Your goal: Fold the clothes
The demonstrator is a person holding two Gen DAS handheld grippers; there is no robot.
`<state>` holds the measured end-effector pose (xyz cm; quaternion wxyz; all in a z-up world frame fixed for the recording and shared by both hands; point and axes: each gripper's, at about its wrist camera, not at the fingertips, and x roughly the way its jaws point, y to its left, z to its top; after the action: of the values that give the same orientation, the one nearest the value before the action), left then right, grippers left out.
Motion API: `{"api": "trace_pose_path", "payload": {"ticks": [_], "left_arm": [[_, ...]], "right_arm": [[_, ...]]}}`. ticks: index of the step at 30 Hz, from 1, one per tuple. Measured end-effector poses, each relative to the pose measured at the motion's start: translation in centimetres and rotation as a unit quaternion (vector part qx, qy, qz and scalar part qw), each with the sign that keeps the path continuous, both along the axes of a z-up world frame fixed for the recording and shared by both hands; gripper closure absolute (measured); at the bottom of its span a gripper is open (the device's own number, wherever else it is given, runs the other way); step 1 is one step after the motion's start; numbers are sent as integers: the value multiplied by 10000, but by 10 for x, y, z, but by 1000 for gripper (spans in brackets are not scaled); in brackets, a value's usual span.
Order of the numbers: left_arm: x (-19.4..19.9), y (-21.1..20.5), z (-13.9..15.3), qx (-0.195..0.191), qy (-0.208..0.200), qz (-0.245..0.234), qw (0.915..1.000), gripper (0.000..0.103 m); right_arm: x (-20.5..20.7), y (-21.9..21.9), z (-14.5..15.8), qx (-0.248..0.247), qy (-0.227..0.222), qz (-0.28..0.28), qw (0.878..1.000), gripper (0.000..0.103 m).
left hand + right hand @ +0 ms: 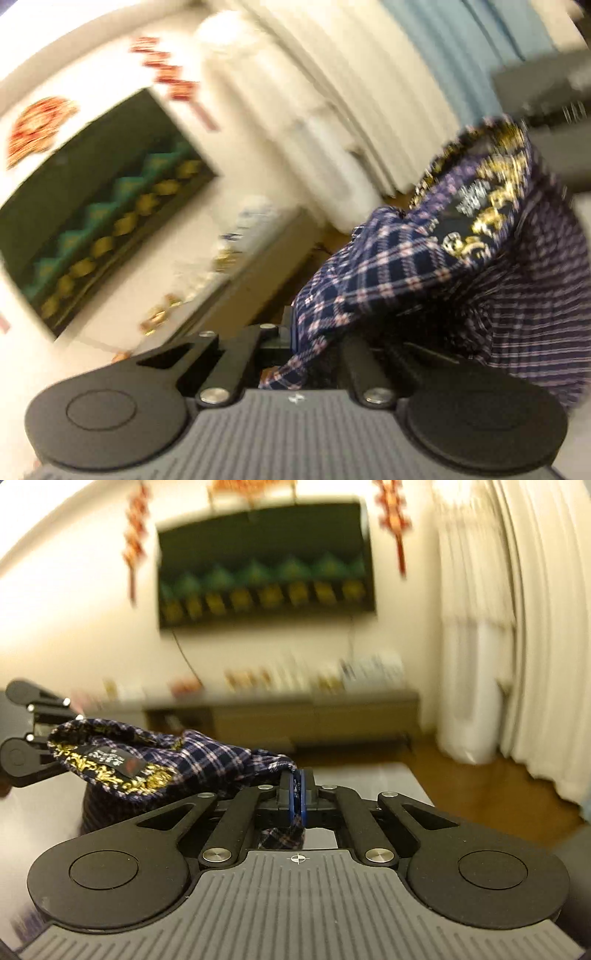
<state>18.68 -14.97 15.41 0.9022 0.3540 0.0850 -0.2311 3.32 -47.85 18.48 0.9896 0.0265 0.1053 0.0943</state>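
Observation:
A navy plaid garment [424,266] with a gold-patterned waistband is held up in the air between both grippers. In the left wrist view the cloth drapes over my left gripper [291,343], whose fingers are closed on the fabric edge. The right wrist view shows my right gripper [297,797] shut on another part of the same plaid garment [184,760], cloth pinched between its blue pads. The left gripper [55,734] appears at the far left of that view, at the other end of the waistband, where a black label shows.
A dark wall screen [258,565] hangs ahead with red decorations [135,535] beside it. Below stands a low cabinet [314,716] with small items on it. White curtains [517,627] hang on the right. A grey table surface [369,779] lies under the grippers.

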Motion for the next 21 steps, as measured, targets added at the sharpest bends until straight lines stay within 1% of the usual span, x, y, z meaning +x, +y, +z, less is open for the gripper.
{"api": "trace_pose_path", "payload": {"ticks": [3, 5, 7, 8, 10, 11, 12, 13, 14, 15, 16, 17, 18, 19, 20, 21], "left_arm": [[-33, 31, 59, -430, -224, 329, 9983, 100], [-54, 51, 99, -716, -372, 548, 9952, 100], [-76, 71, 138, -1001, -520, 765, 9907, 100], [-87, 82, 158, -1143, -594, 874, 9878, 100], [-109, 102, 197, -1426, -741, 1090, 9810, 100], [-115, 111, 209, -1519, -755, 1223, 9779, 100], [-109, 115, 199, -1485, -600, 1421, 9768, 100], [-104, 122, 183, -1387, -364, 1650, 9758, 99], [-99, 133, 160, -1206, -70, 1937, 9736, 99], [-87, 139, 128, -1008, 242, 2262, 9685, 99], [-74, 148, 99, -857, 566, 2549, 9615, 99], [-65, 160, 71, -773, 862, 2774, 9538, 99], [-58, 172, 46, -719, 1116, 2989, 9450, 99], [-54, 184, 26, -742, 1273, 3188, 9363, 99], [-53, 196, 10, -817, 1383, 3357, 9282, 99], [-59, 208, 4, -1016, 1386, 3457, 9225, 99]], "right_arm": [[-19, 12, 30, 428, -658, 163, 9968, 103], [-40, 21, 57, 614, -1188, 184, 9908, 103], [-65, 31, 90, 758, -1734, 197, 9817, 103], [-76, 35, 108, 822, -1938, 277, 9772, 103], [-92, 46, 141, 812, -2240, 433, 9702, 103], [-95, 54, 152, 736, -2290, 510, 9693, 103], [-94, 66, 159, 640, -2274, 599, 9699, 103], [-89, 79, 161, 570, -2190, 665, 9718, 103], [-81, 94, 154, 505, -1998, 767, 9755, 102], [-69, 113, 141, 436, -1713, 910, 9800, 97], [-57, 133, 123, 357, -1405, 1041, 9839, 93], [-47, 156, 94, 214, -1057, 1155, 9874, 83], [-38, 177, 60, -10, -696, 1266, 9895, 66], [-33, 199, 24, -252, -423, 1390, 9891, 57], [-35, 219, -16, -521, -293, 1538, 9863, 41], [-38, 238, -54, -811, -188, 1701, 9819, 26]]}}
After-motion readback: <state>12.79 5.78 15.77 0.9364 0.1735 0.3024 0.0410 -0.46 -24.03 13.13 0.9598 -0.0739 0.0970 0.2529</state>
